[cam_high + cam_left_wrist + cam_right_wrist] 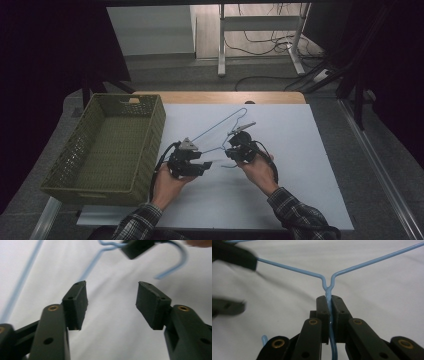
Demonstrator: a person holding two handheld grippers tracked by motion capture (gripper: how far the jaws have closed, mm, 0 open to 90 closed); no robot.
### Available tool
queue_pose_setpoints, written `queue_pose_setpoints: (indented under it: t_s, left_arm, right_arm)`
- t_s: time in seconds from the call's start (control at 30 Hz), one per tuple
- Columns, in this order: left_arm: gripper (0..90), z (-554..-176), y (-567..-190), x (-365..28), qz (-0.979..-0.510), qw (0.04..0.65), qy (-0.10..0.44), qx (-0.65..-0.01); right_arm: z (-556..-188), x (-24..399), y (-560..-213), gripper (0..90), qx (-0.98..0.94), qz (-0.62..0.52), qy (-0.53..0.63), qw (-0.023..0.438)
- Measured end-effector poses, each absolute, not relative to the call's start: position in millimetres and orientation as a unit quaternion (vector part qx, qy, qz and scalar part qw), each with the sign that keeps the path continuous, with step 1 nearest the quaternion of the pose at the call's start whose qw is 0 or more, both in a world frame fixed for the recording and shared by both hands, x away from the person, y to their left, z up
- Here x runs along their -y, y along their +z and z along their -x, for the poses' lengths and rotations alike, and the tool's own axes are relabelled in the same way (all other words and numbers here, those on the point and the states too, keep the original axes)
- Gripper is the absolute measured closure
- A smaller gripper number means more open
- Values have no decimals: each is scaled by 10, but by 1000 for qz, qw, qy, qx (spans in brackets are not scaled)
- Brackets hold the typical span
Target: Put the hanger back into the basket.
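Observation:
A light blue wire hanger (216,127) is held a little above the white table surface (295,165). My right gripper (231,150) is shut on its twisted neck; in the right gripper view the neck (329,296) runs between the pressed jaws (329,302) and the two shoulders spread away above. My left gripper (204,166) is just left of it, open, with nothing between its fingers (112,303). In the left gripper view the hanger's hook (180,255) curves at the top right, beyond the jaws. The left gripper's blurred fingers (234,257) lie near the hanger's left shoulder.
An empty olive green plastic basket (150,145) stands at the left edge of the table, close to the left hand. Beyond the far table edge are a desk frame (260,30) and cables on the floor.

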State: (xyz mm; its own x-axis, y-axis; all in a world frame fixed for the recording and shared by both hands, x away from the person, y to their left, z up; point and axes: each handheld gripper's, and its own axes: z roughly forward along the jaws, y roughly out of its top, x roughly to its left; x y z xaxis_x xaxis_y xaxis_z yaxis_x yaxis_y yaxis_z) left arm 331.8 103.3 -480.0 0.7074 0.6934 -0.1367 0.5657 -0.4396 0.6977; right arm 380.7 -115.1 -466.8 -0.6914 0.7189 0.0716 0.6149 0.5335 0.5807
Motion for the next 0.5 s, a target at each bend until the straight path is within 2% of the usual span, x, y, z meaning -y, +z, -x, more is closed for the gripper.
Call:
queue_pose_setpoints:
  t_s: [0.07, 0.13, 0.17, 0.2, 0.37, 0.5]
  left_arm:
    - [387, -3389, -4767, -1037, -851, 368, 87, -364]
    - [408, -3460, -4741, -1022, -863, 363, 76, -343]
    - [444, -3482, -4731, -1005, -869, 354, 80, -336]
    - [444, -3502, -4720, -990, -873, 346, 87, -331]
    - [585, -3590, -4699, -913, -884, 345, 71, -307]
    - [633, -3627, -4706, -816, -895, 331, 73, -291]
  right_arm:
    - [-3772, 1156, -4627, 853, -872, -379, 296, 85]
    - [-3740, 1164, -4587, 853, -874, -375, 298, 80]
    - [-3708, 1172, -4550, 853, -876, -371, 298, 78]
    - [-3708, 1172, -4550, 853, -876, -371, 298, 78]
    - [-3647, 1196, -4496, 853, -879, -365, 298, 73]
    - [-3617, 1202, -4486, 853, -882, -361, 296, 70]
